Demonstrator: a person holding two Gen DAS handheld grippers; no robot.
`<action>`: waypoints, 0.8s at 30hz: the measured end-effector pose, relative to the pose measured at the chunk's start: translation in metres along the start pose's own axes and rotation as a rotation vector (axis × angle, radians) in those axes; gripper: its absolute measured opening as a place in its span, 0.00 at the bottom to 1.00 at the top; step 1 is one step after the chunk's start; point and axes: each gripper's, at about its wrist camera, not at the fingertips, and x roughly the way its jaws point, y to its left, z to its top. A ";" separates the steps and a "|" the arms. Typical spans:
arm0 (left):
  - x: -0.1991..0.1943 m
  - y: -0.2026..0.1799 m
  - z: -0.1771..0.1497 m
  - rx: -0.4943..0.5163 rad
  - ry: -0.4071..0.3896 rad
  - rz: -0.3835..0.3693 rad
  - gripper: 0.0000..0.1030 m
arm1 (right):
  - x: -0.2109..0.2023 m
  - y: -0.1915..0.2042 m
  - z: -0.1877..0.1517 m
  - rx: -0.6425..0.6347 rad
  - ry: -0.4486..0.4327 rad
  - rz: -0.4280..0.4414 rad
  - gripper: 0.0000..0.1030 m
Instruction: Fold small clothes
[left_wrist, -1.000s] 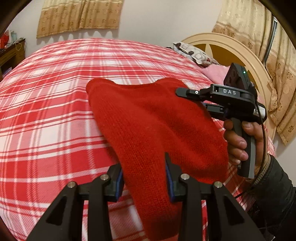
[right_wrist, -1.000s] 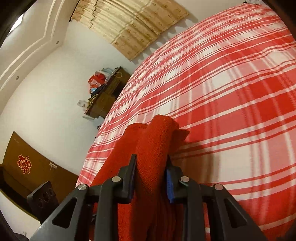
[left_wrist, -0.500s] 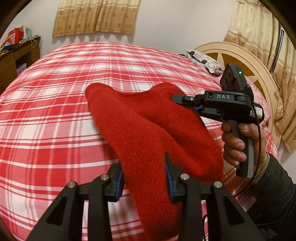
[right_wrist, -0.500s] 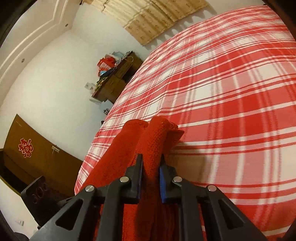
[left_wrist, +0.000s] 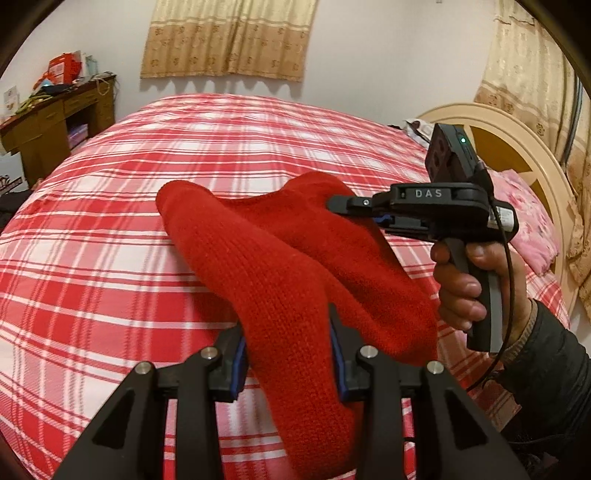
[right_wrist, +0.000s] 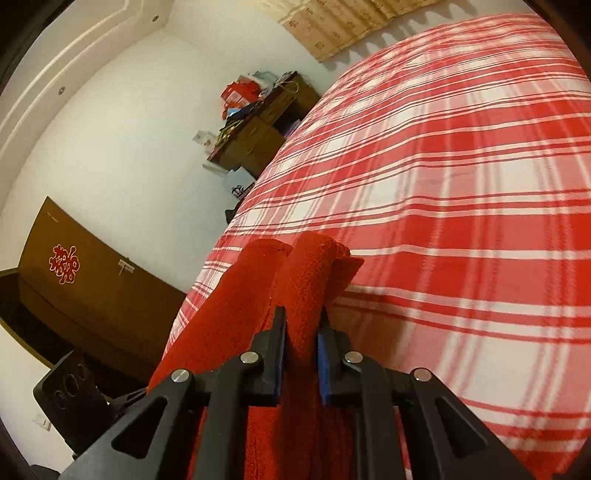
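Fingers, left wrist view: left gripper (left_wrist: 288, 350) has its fingers (left_wrist: 238, 363) clamped on a thick bunch of the red knit garment (left_wrist: 280, 266), blue pads pressed into the wool on both sides.
Garment, left wrist view: red knit is lifted clear above the plaid bed (left_wrist: 110, 229), stretched between the two tools, a rounded corner jutting up and left, the loose end hanging below the left gripper.
Right gripper, left wrist view: right gripper (left_wrist: 340, 205) bites the far edge of the knit; the person's right hand (left_wrist: 465, 280) squeezes the grip.
Handling, as judged: soft, light, floppy wool that sags where unsupported; not fragile, not slippery; best held at edges or corners so a fold line can form.
Fingers, right wrist view: right gripper (right_wrist: 301, 332) is nearly closed, its fingers (right_wrist: 279, 343) pinching a narrow ridge of the red knit garment (right_wrist: 229, 314).
Garment, right wrist view: cloth rises between the pads and drapes away to the left, over the plaid bed (right_wrist: 461, 221).
Room: wooden desk (left_wrist: 55, 122) by the wall, curtain (left_wrist: 229, 37) behind the bed.
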 end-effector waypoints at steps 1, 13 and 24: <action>-0.001 0.003 0.000 -0.004 -0.002 0.005 0.36 | 0.005 0.003 0.001 -0.004 0.007 0.005 0.13; 0.000 0.033 -0.010 -0.041 0.003 0.046 0.36 | 0.047 0.022 0.001 -0.022 0.069 0.028 0.13; 0.002 0.055 -0.032 -0.062 0.027 0.056 0.37 | 0.061 0.024 0.001 -0.026 0.094 0.033 0.14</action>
